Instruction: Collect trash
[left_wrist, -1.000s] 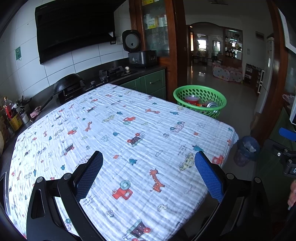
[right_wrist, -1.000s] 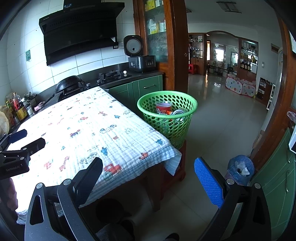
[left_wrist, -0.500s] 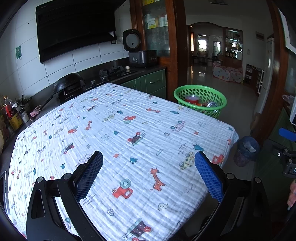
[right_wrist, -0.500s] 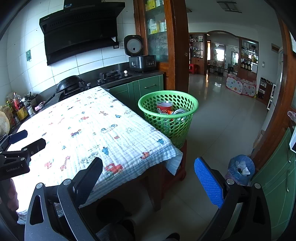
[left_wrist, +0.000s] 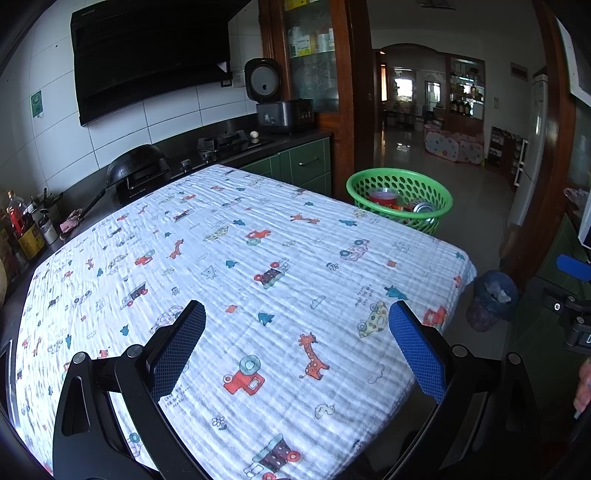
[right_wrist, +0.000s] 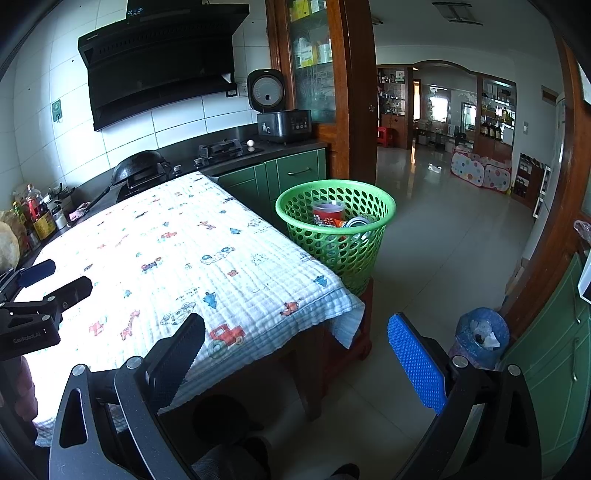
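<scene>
A green perforated basket (left_wrist: 400, 195) (right_wrist: 334, 225) stands past the far right corner of the table, on a low red stool. Inside it lie a red cup (right_wrist: 328, 213) and a silver can (right_wrist: 359, 224). The table carries a white cloth with cartoon prints (left_wrist: 240, 266) (right_wrist: 177, 258). My left gripper (left_wrist: 297, 347) hangs open over the near part of the cloth, nothing between its fingers. My right gripper (right_wrist: 295, 354) is open off the table's near right corner, above the floor, and holds nothing. The left gripper (right_wrist: 40, 280) also shows at the left edge of the right wrist view.
A kitchen counter (right_wrist: 229, 155) with a wok, stove and rice cooker runs behind the table. Bottles (left_wrist: 26, 229) crowd its left end. A dark blue bin with paper (right_wrist: 480, 338) sits on the floor by green cabinets (right_wrist: 554, 354). Tiled floor opens toward a doorway.
Both views have shifted only slightly; the basket sits a little farther right in the right wrist view. Both grippers stay open and empty.
</scene>
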